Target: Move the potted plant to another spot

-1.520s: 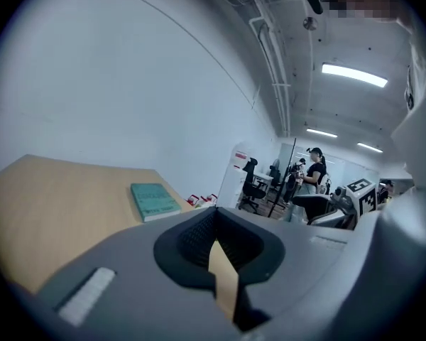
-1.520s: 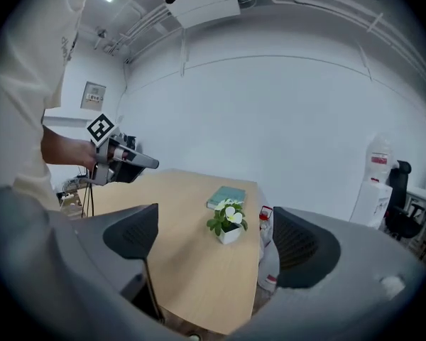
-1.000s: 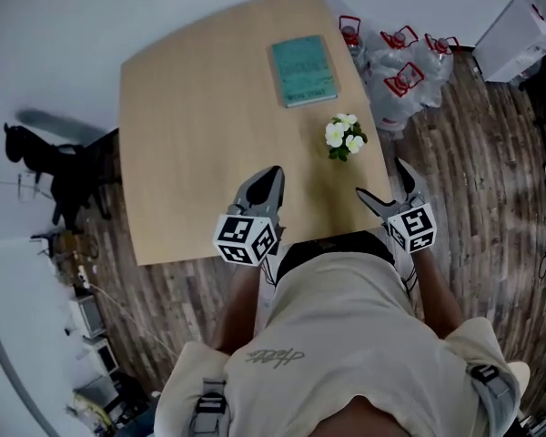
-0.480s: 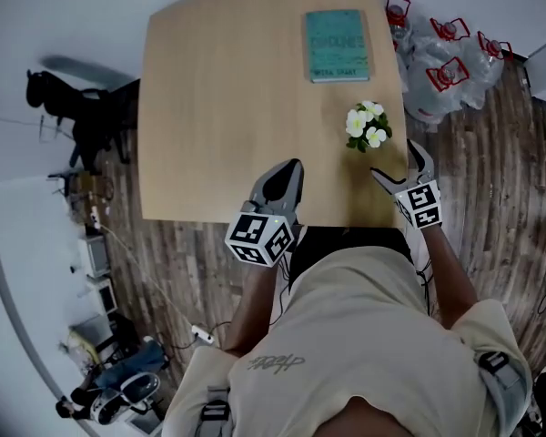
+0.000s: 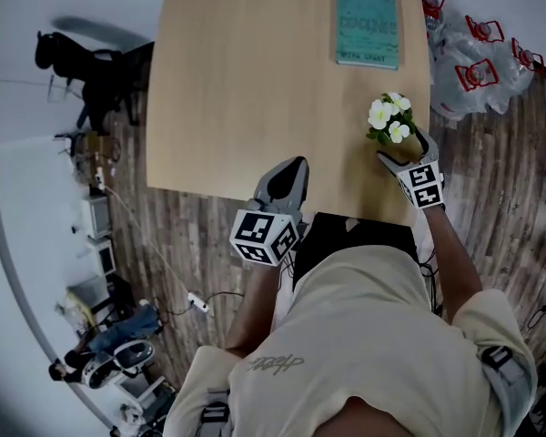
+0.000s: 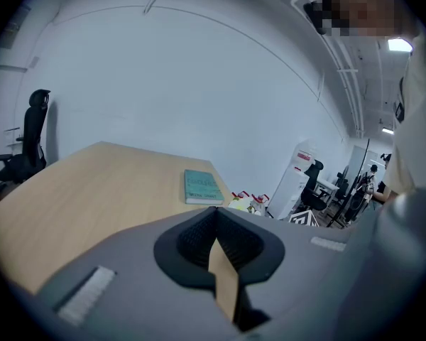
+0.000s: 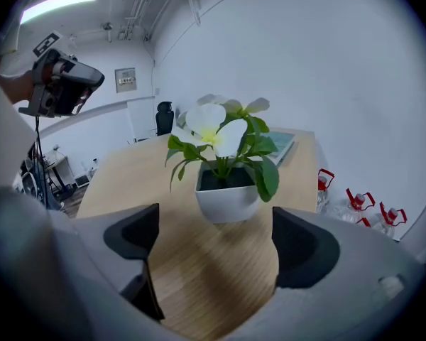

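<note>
The right gripper (image 7: 216, 246) was released, jaws apart, just short of the potted plant (image 7: 226, 189) on the table (image 5: 255, 80). The left gripper (image 6: 217, 241) was clenched, empty.

The person wears a beige short-sleeved T-shirt (image 5: 355, 335) with dark script print (image 5: 275, 360), grey buckled shoulder straps (image 5: 496, 364) and a dark lower garment (image 5: 364, 237). The grey left gripper (image 5: 296, 164) and right gripper (image 5: 402, 147) carry white cubes (image 5: 266, 236) with black square markers.

I can't read anything here: the print on the teal book (image 5: 368, 27) and the script on the person's shirt (image 5: 275, 360) are too blurred.
</note>
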